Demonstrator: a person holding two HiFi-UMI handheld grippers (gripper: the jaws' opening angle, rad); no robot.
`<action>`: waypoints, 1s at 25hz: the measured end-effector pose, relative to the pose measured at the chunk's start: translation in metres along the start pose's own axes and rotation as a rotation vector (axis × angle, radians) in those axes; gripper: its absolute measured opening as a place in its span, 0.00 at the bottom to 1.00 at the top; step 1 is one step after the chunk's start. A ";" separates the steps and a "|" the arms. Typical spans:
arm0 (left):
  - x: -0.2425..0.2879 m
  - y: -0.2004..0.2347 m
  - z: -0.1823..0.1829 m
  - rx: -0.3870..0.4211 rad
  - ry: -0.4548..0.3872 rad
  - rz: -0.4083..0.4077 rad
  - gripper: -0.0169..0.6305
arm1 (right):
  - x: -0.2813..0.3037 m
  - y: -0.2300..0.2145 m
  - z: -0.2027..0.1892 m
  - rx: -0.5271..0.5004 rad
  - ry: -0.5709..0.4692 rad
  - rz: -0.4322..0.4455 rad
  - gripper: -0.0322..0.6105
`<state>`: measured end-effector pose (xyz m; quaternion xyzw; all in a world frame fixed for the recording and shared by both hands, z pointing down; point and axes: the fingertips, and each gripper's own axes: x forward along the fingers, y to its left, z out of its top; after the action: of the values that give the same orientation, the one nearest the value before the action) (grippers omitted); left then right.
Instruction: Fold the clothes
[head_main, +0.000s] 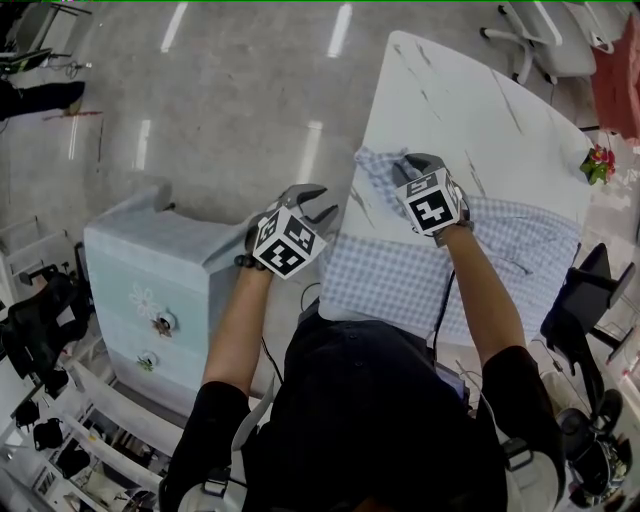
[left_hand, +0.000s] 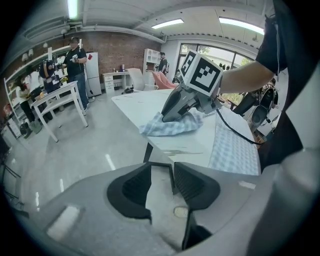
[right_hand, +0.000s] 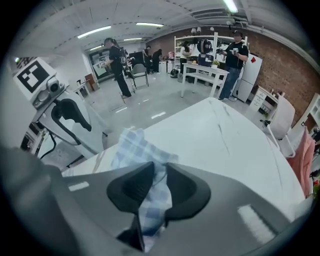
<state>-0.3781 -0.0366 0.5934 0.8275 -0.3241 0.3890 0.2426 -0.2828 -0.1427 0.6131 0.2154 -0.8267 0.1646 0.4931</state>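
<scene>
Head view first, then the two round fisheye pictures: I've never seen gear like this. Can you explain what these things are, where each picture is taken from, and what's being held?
There is no robot here. A person wears a camera on the head that looks down over their own arms. Each hand holds a two-jaw tool, and the marker cubes with black-and-white squares are part of them. The two round pictures come from wide-angle cameras riding on the left tool and the right tool, each looking along its own jaws.

A blue checked shirt lies on the white table. The right tool is clamped on a bunched-up fold of it. The left tool is just off the table's left edge. Its jaws stand slightly apart with something pale between them that I can't identify.
</scene>
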 end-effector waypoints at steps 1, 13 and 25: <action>0.001 0.000 0.001 0.002 -0.001 -0.001 0.26 | 0.000 0.002 -0.001 -0.004 -0.003 0.001 0.15; 0.027 0.010 0.046 0.188 -0.029 -0.033 0.32 | -0.049 0.030 -0.007 -0.129 -0.190 -0.016 0.07; 0.061 0.003 0.086 0.674 0.030 -0.201 0.46 | -0.070 0.046 -0.044 -0.071 -0.179 -0.029 0.07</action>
<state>-0.3088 -0.1162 0.5933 0.8830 -0.0907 0.4604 -0.0024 -0.2446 -0.0688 0.5682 0.2237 -0.8695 0.1078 0.4270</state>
